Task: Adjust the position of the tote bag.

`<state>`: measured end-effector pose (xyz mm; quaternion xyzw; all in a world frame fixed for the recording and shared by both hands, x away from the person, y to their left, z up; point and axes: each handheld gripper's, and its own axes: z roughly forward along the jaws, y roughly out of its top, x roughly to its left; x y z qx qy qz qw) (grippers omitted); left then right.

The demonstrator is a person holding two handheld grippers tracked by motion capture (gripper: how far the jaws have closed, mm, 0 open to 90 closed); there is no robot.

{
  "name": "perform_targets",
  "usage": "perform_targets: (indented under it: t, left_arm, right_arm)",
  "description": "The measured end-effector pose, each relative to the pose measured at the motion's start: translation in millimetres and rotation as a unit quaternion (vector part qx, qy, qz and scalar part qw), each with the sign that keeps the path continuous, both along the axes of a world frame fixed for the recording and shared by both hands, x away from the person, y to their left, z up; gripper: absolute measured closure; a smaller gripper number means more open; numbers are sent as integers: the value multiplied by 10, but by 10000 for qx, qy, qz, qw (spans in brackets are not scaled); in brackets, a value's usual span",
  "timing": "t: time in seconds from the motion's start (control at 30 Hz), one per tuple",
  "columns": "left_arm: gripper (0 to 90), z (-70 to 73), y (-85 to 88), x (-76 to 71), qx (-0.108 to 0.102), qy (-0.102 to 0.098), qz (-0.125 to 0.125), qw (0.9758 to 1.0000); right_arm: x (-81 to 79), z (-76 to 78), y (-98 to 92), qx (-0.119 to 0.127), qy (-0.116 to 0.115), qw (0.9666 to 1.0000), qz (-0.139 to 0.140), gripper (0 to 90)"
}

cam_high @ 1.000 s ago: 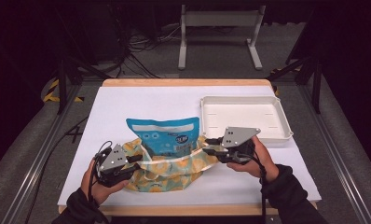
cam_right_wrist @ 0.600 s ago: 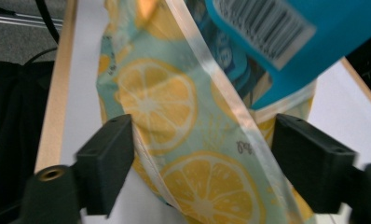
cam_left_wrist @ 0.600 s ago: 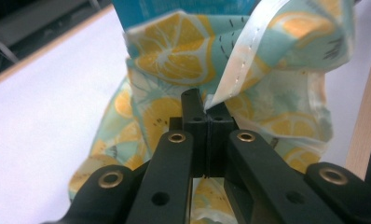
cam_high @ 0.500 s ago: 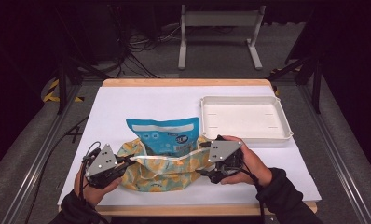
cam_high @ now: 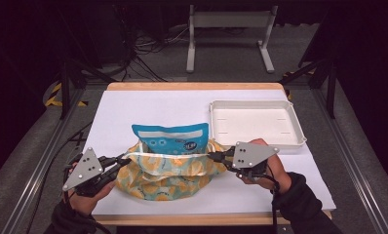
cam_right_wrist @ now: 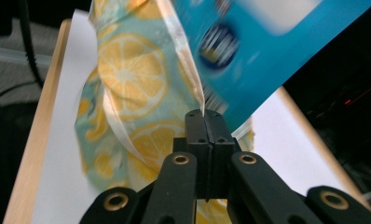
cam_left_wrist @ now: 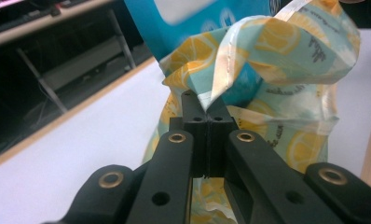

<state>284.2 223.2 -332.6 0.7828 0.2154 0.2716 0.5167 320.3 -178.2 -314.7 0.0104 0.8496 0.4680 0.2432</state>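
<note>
A wooden table (cam_high: 192, 86) stands in a dark room, its top covered by a white sheet (cam_high: 148, 109). Behind its far edge, black cables (cam_high: 148, 48) trail over a grey floor beside a pale metal stand (cam_high: 228, 34). A shallow white tray (cam_high: 254, 123) rests on the sheet towards the far right. Nearer the front edge sits a lemon-print bag (cam_high: 167, 175) with a blue packet (cam_high: 170, 139) standing upright in its open mouth. The left gripper (cam_high: 115, 162) has its jaws pressed together on the left edge of the bag's rim; the right gripper (cam_high: 217, 157), which has just been closing, is clamped on the right edge. The rim is stretched between them.
</note>
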Motion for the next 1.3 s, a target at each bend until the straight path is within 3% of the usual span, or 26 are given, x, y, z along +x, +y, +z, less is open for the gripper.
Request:
perform_targets:
  t: [0.07, 0.2, 0.3, 0.4, 0.63, 0.8, 0.9, 0.97, 1.1, 1.23, 1.3]
  left_arm:
    - [900, 63, 17, 14, -123, -118, 14, 9999]
    - [900, 172, 32, 67, -294, -286, 39, 9991]
    - [899, 223, 22, 107, -396, -368, 56, 9985]
    - [898, 253, 25, 173, -452, -426, 174, 9979]
    - [897, 297, 102, 331, -763, -447, 316, 9956]
    - [895, 314, 142, 423, -1137, -378, 360, 9921]
    - [893, 324, 152, 444, -1202, -424, 351, 9912]
    - [893, 340, 152, 480, -1113, -412, 519, 9916]
    - [892, 242, 166, 600, -1036, -75, 699, 9921]
    - [886, 14, 159, 678, -876, 389, 753, 9925]
    - [882, -83, 163, 688, -770, 506, 762, 9928]
  right_arm:
    - [3, 130, -45, 362, -108, 9993, -22, 900]
    - [83, 340, -112, 1079, -253, 9935, -241, 900]
    - [172, 434, -107, 1347, -254, 9898, -376, 900]
    - [264, 495, -60, 1432, -277, 9874, -609, 900]
    - [453, 514, 49, 1419, -230, 9839, -1066, 900]
    - [621, 437, 108, 1462, 140, 9802, -1327, 900]
    - [677, 404, 111, 1522, 295, 9782, -1383, 900]
    - [723, 365, 120, 1501, 468, 9764, -1480, 900]
    - [821, 223, 159, 1116, 782, 9773, -1621, 900]
    - [880, 8, 189, 643, 1039, 9779, -1694, 900]
    - [909, -88, 176, 535, 1203, 9762, -1725, 900]
